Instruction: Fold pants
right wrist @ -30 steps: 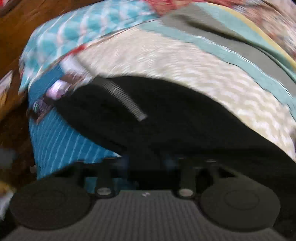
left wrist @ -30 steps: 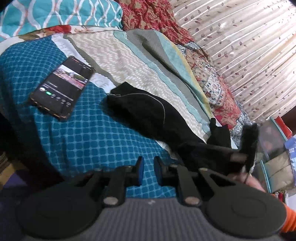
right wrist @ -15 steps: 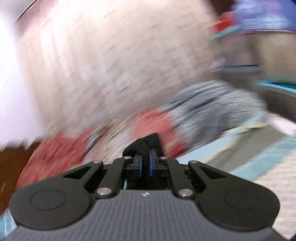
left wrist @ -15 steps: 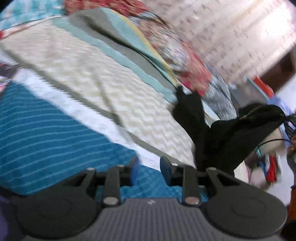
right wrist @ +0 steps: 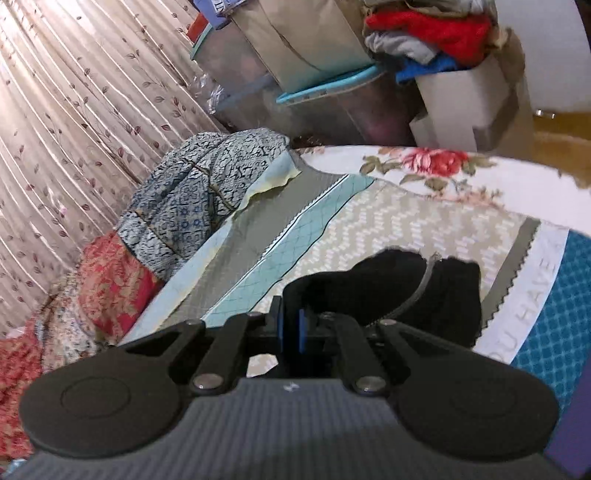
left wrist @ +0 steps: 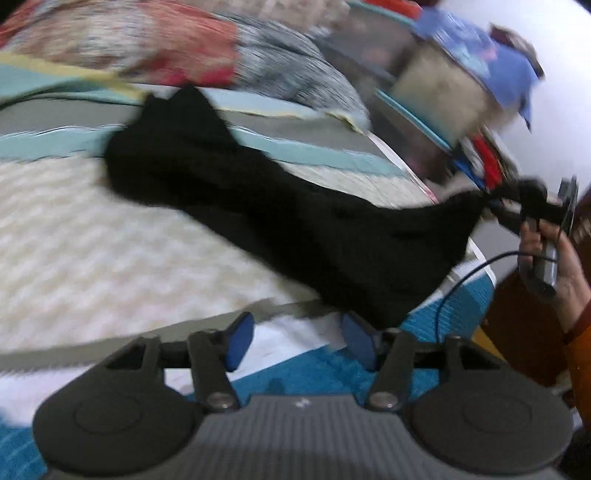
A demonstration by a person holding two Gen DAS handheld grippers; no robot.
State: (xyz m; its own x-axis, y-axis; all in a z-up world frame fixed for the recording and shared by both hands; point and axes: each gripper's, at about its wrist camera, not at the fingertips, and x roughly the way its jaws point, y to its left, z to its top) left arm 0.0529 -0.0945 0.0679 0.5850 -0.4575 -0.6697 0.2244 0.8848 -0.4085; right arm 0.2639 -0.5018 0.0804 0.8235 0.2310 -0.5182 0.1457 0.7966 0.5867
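- Black pants (left wrist: 280, 206) are stretched out across the patterned bedspread (left wrist: 92, 240), one end on the cream zigzag band, the other end lifted off the bed edge at the right of the left wrist view.
- Lifted end is pinched by the right gripper (left wrist: 491, 201), which is held in a hand (left wrist: 554, 254) with an orange sleeve.
- In the right wrist view the right gripper (right wrist: 291, 328) is seen nearly closed, blue pads almost together, black fabric bunched just beyond the tips.
- Left gripper (left wrist: 297, 341) jaws are opening; nothing is held between them, and the pants' lower edge hangs just past the right-hand pad.
- Storage bins and piled clothes (right wrist: 424, 33) are seen beyond the bed; a leaf-print curtain (right wrist: 74, 110) is alongside.
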